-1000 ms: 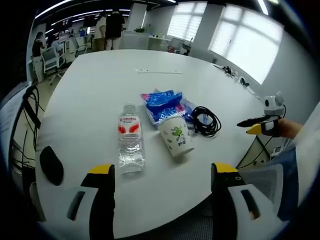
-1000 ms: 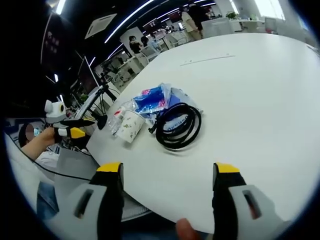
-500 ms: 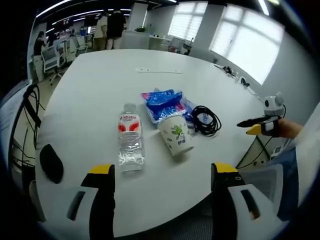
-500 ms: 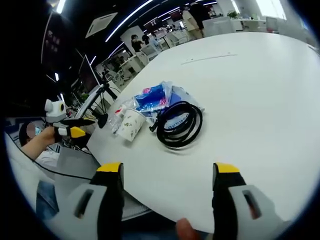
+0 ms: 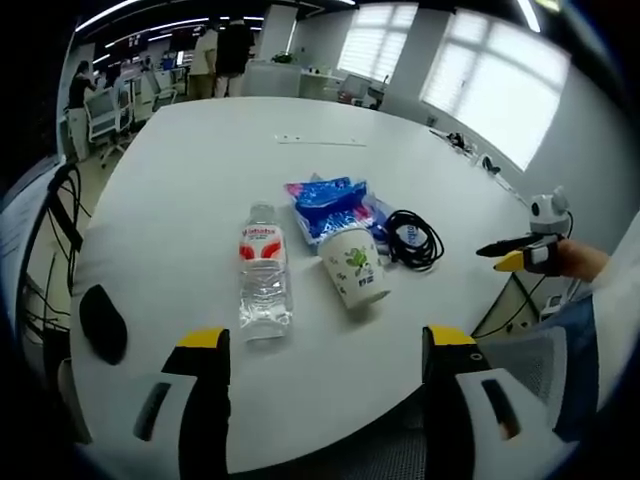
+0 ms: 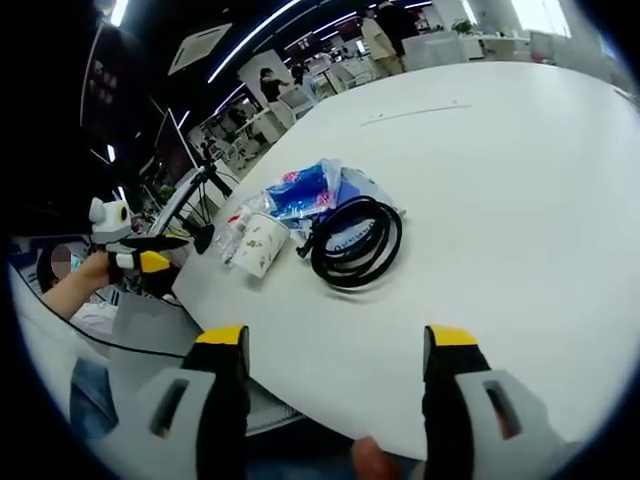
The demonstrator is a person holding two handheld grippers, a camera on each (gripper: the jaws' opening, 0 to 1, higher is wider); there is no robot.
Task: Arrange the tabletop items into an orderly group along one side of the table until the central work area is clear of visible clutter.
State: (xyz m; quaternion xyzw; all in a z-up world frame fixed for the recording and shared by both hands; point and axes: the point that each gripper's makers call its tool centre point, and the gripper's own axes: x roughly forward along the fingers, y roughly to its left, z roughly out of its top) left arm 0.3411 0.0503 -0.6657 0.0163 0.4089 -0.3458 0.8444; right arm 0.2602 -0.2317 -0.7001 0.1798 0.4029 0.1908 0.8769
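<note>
On the white table [image 5: 200, 160] lie a clear water bottle [image 5: 264, 280] on its side, a tipped paper cup [image 5: 355, 267] with a green print, a blue snack bag [image 5: 328, 203] and a coiled black cable [image 5: 412, 240]. My left gripper [image 5: 322, 345] is open at the near edge, short of the bottle and cup. The right gripper view has the black cable [image 6: 352, 242] nearest, then the cup [image 6: 259, 244], the blue bag [image 6: 302, 190] and the bottle [image 6: 233, 226] behind. My right gripper [image 6: 335, 342] is open over the table edge, and it also shows from the side as the right gripper [image 5: 512, 252].
A black oval object [image 5: 102, 324] lies at the table's near left edge. Black cables [image 5: 55, 215] hang off the left side. A thin strip [image 5: 318, 142] lies far across the table. Office chairs and people [image 5: 215, 50] stand beyond. The left gripper [image 6: 135, 258] in a hand sits left.
</note>
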